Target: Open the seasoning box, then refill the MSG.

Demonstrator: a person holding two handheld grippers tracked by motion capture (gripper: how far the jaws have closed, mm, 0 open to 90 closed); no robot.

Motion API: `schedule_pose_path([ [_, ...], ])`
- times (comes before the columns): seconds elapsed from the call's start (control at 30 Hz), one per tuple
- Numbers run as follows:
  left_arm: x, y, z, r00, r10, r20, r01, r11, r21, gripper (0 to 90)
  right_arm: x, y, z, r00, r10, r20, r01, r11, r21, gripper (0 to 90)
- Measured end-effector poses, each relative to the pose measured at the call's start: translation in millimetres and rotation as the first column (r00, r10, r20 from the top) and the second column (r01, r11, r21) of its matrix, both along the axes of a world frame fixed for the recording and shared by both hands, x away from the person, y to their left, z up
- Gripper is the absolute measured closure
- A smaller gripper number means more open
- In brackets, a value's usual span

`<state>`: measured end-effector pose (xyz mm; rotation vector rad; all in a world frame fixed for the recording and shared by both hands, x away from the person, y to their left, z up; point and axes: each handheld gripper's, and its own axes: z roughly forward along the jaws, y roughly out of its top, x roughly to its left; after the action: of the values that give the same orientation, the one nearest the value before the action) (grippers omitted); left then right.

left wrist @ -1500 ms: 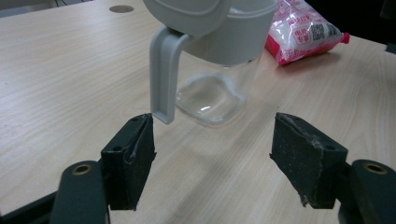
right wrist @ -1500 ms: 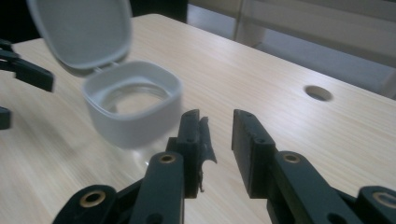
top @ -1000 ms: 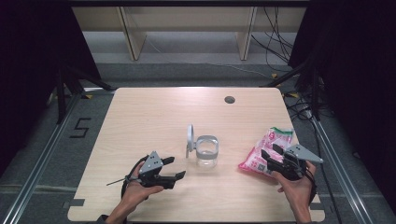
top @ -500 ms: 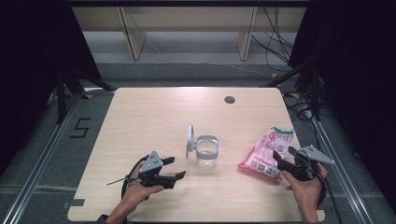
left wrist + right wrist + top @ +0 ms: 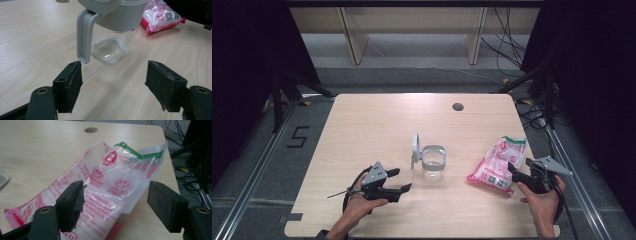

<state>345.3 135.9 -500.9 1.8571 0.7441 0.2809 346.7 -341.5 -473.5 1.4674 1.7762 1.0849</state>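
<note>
Pink bag (image 5: 497, 163) lengthwise toward far-right corner

Jar (image 5: 433, 161) stands near the middle of the tabletop (image 5: 377, 125). Bag (image 5: 498, 162) lies well right of the jar. Left gripper (image 5: 399, 181) sits near the jar, front-left. Right gripper (image 5: 515, 172) sits at the bag's near-right edge.

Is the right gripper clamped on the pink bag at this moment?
No. In the right gripper view the right gripper has its jaws spread wide, with the pink bag lying loose on the table between and beyond them, untouched by either pad.
</note>
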Motion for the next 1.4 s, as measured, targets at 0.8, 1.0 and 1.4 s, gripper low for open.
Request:
schedule_pose_path([
  [0.8, -1.2, -2.4, -1.4, 0.9999, -0.016, -0.004, 0.016, 0.9999, 0.002, 28.8, 12.2, -10.9, -6.5, 1.0, -0.001, -0.002, 0.001, 0.9999, 0.014, 27.4],
  [1.0, -2.9, -5.7, -3.5, 0.9997, -0.024, -0.006, 0.024, 0.9997, 0.003, 28.8, 16.3, -10.2, -7.1, 0.9992, -0.031, -0.025, 0.032, 0.9987, 0.039, 25.8],
  [1.4, -3.0, -7.7, -5.6, 0.9995, -0.028, -0.017, 0.028, 0.9996, 0.005, 28.8, 31.6, -9.7, -15.3, 0.9965, -0.022, -0.081, 0.024, 0.9993, 0.027, 24.8],
])
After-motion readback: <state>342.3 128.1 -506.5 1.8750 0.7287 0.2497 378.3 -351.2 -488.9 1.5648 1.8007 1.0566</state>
